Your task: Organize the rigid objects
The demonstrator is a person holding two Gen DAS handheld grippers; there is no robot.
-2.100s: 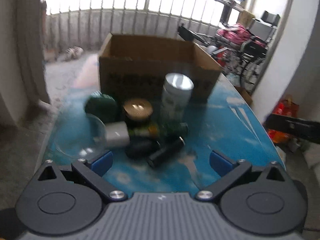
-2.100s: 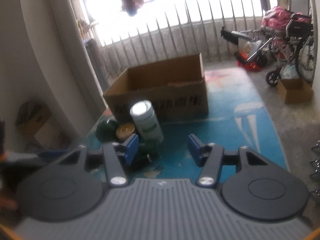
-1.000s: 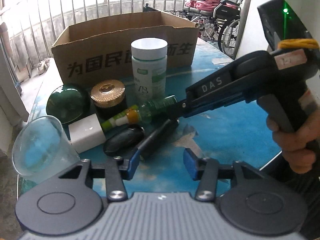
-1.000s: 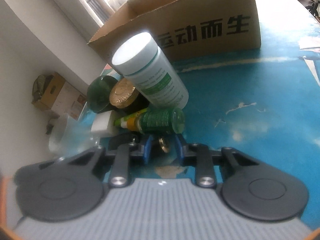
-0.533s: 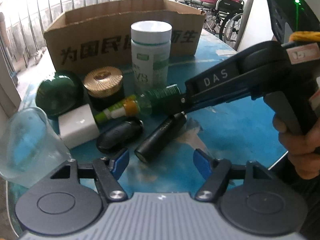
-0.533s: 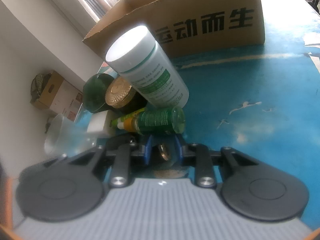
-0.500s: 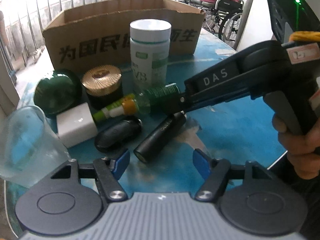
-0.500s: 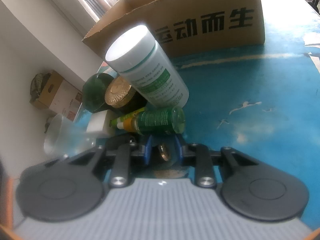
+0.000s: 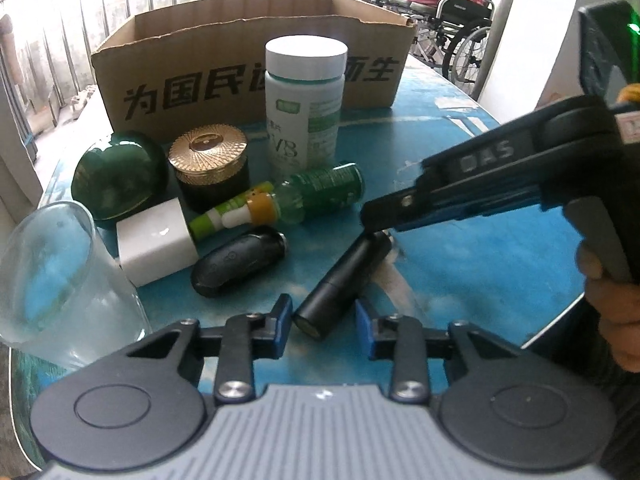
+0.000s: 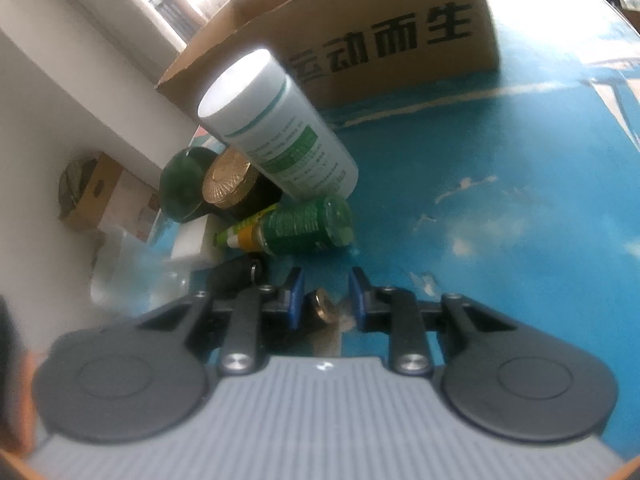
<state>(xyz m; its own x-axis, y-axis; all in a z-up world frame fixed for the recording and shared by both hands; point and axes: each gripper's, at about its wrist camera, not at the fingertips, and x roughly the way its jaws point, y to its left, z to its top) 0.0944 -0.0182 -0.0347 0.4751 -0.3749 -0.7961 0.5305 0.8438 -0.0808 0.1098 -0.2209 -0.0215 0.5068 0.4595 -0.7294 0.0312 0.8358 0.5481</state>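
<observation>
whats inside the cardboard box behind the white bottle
Only the bare inner back wall of the brown cardboard box shows above its front rim. The floor and any contents are hidden by the front wall and the white green-labelled bottle.

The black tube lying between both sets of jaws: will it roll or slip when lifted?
The black tube is a smooth cylinder lying on its side on the blue table, so it probably rolls if nudged sideways. It looks rigid, so it should not flex. The left gripper is closing around its near end; an end grip may let it pivot or slip.
</observation>
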